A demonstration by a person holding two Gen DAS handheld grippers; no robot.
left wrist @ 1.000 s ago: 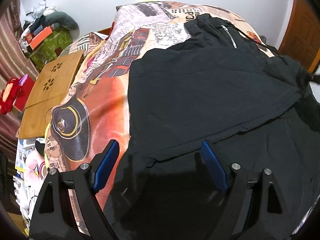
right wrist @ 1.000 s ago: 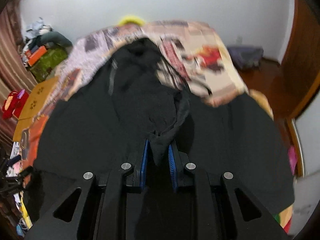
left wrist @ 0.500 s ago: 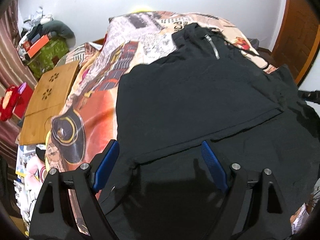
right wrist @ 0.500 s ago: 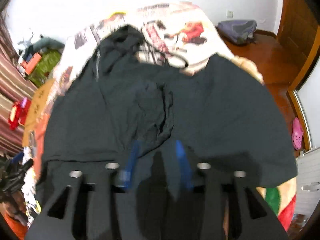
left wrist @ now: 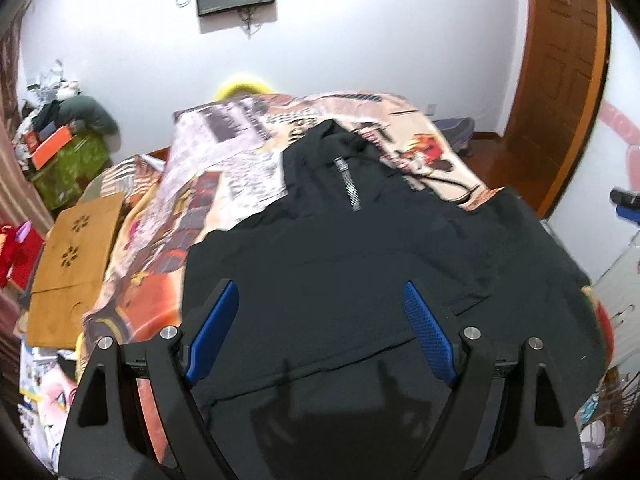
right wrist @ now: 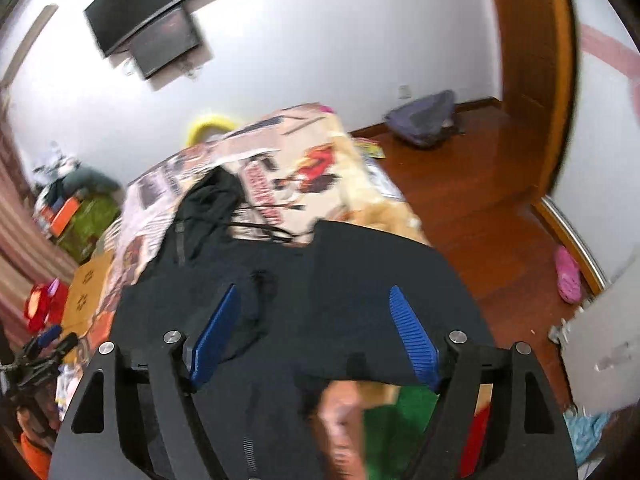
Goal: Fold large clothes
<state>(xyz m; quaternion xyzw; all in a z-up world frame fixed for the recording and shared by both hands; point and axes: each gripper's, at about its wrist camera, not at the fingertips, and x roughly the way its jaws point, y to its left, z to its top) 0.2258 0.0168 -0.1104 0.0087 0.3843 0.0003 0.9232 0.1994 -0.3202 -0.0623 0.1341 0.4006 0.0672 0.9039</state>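
A large black jacket [left wrist: 360, 264] with a short silver zip lies spread on a bed with a printed cover [left wrist: 224, 168], its collar toward the far wall. One side is folded over the body. My left gripper [left wrist: 320, 328] hovers above the jacket's near part, open, nothing between its blue pads. In the right wrist view the same jacket [right wrist: 360, 280] lies below my right gripper [right wrist: 312, 328], whose jaws are opening wide, clear of the cloth. A bunched fold [right wrist: 256, 304] lies near its left pad.
A wooden lap table [left wrist: 76, 248] lies at the bed's left edge. Boxes and clutter [left wrist: 60, 152] stand by the far left wall. Wooden floor with a grey bag [right wrist: 424, 120] and a pink slipper [right wrist: 568, 276] lies right of the bed. A door [left wrist: 560, 80] stands at right.
My right gripper let go of the bunched black cloth, opened wide and lifted back. My left gripper stayed open and rose, so more of the bed and wall shows.
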